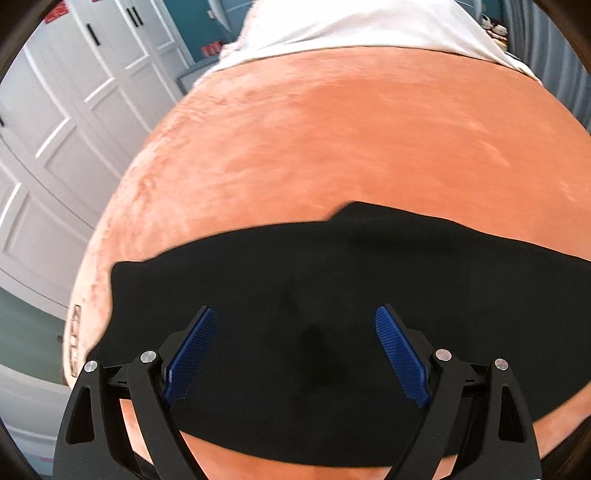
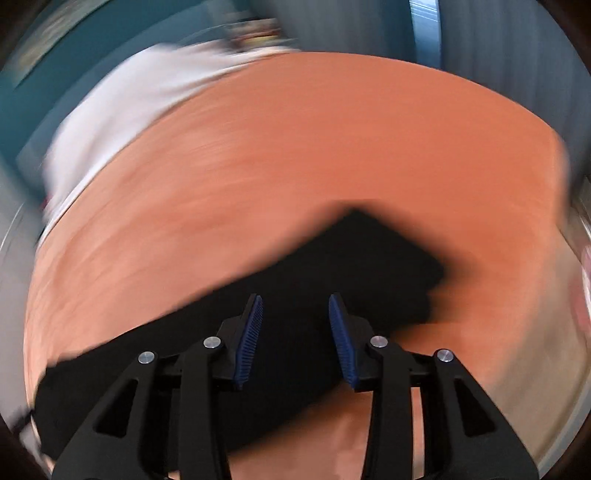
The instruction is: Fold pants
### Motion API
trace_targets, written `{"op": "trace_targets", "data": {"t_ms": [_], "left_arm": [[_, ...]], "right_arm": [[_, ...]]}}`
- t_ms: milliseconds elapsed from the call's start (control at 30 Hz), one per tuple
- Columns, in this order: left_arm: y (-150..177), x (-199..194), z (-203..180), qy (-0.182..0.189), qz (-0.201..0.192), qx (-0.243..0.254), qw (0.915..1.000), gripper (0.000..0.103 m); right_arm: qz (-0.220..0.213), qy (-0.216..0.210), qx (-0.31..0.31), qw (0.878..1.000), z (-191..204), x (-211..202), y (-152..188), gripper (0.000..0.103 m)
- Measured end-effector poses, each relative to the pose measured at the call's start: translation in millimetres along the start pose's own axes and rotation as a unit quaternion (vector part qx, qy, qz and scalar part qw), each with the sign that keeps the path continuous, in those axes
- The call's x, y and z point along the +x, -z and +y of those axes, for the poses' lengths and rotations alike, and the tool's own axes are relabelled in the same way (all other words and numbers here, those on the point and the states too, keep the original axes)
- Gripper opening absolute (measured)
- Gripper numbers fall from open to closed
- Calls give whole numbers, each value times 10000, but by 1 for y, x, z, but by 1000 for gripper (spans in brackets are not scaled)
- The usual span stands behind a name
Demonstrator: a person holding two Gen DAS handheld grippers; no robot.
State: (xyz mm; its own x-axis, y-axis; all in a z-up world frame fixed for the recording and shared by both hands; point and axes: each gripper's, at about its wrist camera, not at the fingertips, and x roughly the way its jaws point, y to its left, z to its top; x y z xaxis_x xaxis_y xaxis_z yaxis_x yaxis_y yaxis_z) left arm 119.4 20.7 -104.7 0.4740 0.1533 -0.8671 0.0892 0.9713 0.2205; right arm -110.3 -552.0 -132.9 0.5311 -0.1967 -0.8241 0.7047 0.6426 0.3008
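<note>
Lying flat beneath both sets of jaws, the black pants [image 1: 332, 295] are seen spread as a broad dark band across the orange bed cover [image 1: 332, 140]. The left gripper [image 1: 295, 350] is held above the cloth with its jaws spread wide; its blue pads [image 1: 192, 354] are clear of the fabric and nothing is pinched between them. The right gripper [image 2: 295, 339] is shown in a blurred view with its jaws parted by a narrower gap, the pants [image 2: 295, 280] lying below and between them, not gripped by the pads [image 2: 251, 339]. Beyond the right jaws a folded corner of the pants is seen pointing away, with bare orange cover on either side of it. Farther off, past the orange cover, a white sheet [image 1: 351, 26] is seen at the far end of the bed. To the left of the left jaws, white panelled cupboard doors [image 1: 66, 122] are seen.
</note>
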Motion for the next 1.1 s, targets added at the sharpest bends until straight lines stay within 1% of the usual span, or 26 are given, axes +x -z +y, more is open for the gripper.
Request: {"op": "trace_targets", "data": {"t_ms": [67,100,133,200,267,300,333,367,400,433,467,500,533,567,600,633,667,700,767,833,867,900,933,967,1067,1100], "left_arm": [[2,-3,-8,136,72,-27,9999,86],[4,-5,-15,199,94,-6,9998,86],[6,-9,-25,212,114,53,9997,86],[9,-15,-39,214,114,197,9995,86],[13,-23,-52,148,102,348,9992,86],[14,-26,-55,160,78,382,9991,86],[15,-29,-57,164,60,400,9990,86],[15,-31,-59,180,66,407,9990,86],[15,-33,-61,205,80,411,9989,86],[15,-37,-61,191,71,402,9990,86],[15,-40,-58,171,13,393,9991,86],[15,-46,-57,153,-107,380,9991,86],[16,-49,-57,135,-172,378,9990,86],[16,-49,-57,127,-204,368,9990,86],[17,-48,-58,157,-193,361,9990,86],[17,-44,-59,192,-111,367,9991,86],[18,-40,-62,179,-27,380,9991,86],[20,-38,-64,152,38,415,9990,86],[23,-39,-65,104,9,455,9989,86],[25,-38,-65,114,7,483,9988,86],[25,-37,-64,125,31,470,9988,86],[25,-37,-62,133,46,453,9989,86],[25,-37,-60,135,62,411,9990,86],[24,-39,-56,164,42,344,9993,86],[24,-44,-41,198,-74,194,9996,86],[25,-44,-37,212,-83,150,9996,86]], "right_arm": [[30,-302,719,9969,-49,-6,-4,42],[48,-509,1063,9930,-59,-7,1,55],[140,-913,1414,9856,-69,-7,6,66],[460,-1571,1929,9675,-77,5,14,78],[649,-1887,2105,9570,-67,18,22,78],[636,-2023,2145,9534,-65,24,20,72],[554,-2072,2160,9526,-61,31,17,48],[563,-2068,2043,9552,-50,41,9,31],[530,-1921,1809,9631,-41,46,-1,9],[372,-1957,1632,9663,-33,36,-10,8],[80,-2176,1364,9664,-27,12,-22,8],[-371,-2348,830,9678,-9,-14,-30,8],[-656,-2317,399,9698,2,-23,-29,8],[-699,-2105,163,9749,6,-19,-28,9],[-403,-1673,55,9851,3,2,-27,9],[121,-1450,325,9888,-11,34,-24,9],[579,-1264,684,9879,-27,59,-17,9],[678,-1399,896,9838,-36,68,-11,10],[506,-1686,1219,9768,-43,65,-6,17],[454,-1686,1339,9755,-39,65,-4,32],[441,-1690,1329,9756,-36,66,-6,32],[431,-1641,1295,9770,-34,67,-7,31],[413,-1522,1235,9797,-30,64,-9,13],[345,-1409,1123,9830,-21,56,-14,10],[-145,-1595,266,9867,23,10,-24,10],[-294,-1669,-170,9854,50,-13,-25,10]]}}
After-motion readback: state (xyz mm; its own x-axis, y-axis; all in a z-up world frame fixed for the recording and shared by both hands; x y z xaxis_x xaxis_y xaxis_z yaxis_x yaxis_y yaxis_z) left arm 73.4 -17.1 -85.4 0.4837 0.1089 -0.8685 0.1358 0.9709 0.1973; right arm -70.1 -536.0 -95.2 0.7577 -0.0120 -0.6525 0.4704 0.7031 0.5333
